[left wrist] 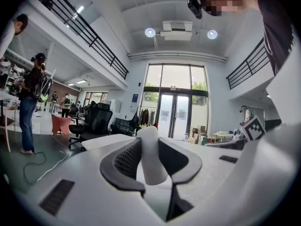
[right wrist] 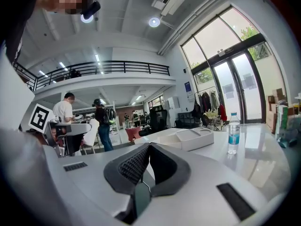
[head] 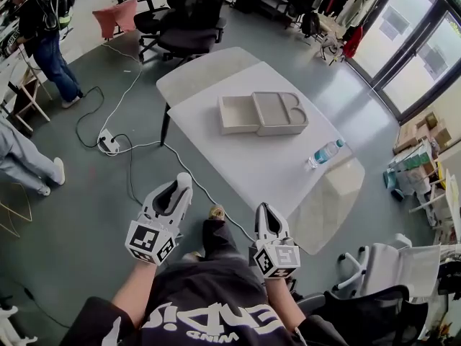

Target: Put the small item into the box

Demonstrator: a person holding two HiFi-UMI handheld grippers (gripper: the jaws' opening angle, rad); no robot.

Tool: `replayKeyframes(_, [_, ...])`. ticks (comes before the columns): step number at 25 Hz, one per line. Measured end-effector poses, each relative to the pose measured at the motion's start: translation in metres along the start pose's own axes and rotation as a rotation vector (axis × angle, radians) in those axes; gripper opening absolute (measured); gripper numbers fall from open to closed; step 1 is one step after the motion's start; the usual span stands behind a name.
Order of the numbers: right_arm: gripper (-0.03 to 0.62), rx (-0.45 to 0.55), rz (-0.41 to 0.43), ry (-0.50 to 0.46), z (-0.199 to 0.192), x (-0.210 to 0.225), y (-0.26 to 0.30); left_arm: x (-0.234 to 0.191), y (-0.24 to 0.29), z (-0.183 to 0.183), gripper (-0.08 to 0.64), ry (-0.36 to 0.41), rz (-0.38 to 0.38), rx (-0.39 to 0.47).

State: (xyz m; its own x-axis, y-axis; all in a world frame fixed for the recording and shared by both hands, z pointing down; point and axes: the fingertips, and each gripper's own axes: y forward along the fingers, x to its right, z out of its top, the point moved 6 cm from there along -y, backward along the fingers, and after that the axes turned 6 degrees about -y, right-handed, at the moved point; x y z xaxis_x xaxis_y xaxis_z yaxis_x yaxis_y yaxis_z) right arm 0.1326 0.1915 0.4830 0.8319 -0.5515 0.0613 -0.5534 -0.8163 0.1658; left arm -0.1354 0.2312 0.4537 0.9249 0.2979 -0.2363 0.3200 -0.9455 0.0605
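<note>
My left gripper point(left wrist: 149, 144) is shut on a small white cylinder-shaped item point(left wrist: 153, 166) that stands upright between its ribbed pads. In the head view the left gripper point(head: 180, 184) hovers low and left of the table, near the person's body. The beige box point(head: 263, 112) lies open on the white table point(head: 238, 157), its tray and lid side by side; it also shows far off in the right gripper view as the box point(right wrist: 190, 137). My right gripper point(head: 263, 212) is near the table's front edge, and its jaws point(right wrist: 149, 145) are shut with nothing between them.
A water bottle point(head: 325, 152) stands at the table's right edge, also seen as the bottle point(right wrist: 233, 133). Black office chairs point(head: 189, 16) stand behind the table. Cables and a power strip point(head: 108, 143) lie on the floor at left. People point(head: 43, 38) stand at far left.
</note>
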Motion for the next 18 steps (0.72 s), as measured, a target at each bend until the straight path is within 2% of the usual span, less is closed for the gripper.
replayKeyframes(10, [0.025,0.004,-0.003,0.003,0.008,0.024,0.066,-0.038,0.057,0.011,0.118,0.001,-0.008,0.000])
replayKeyframes(18, [0.025,-0.003,0.000,0.018,0.025,0.054,0.121,-0.058,0.125,0.029,0.118,-0.002,-0.027,-0.004])
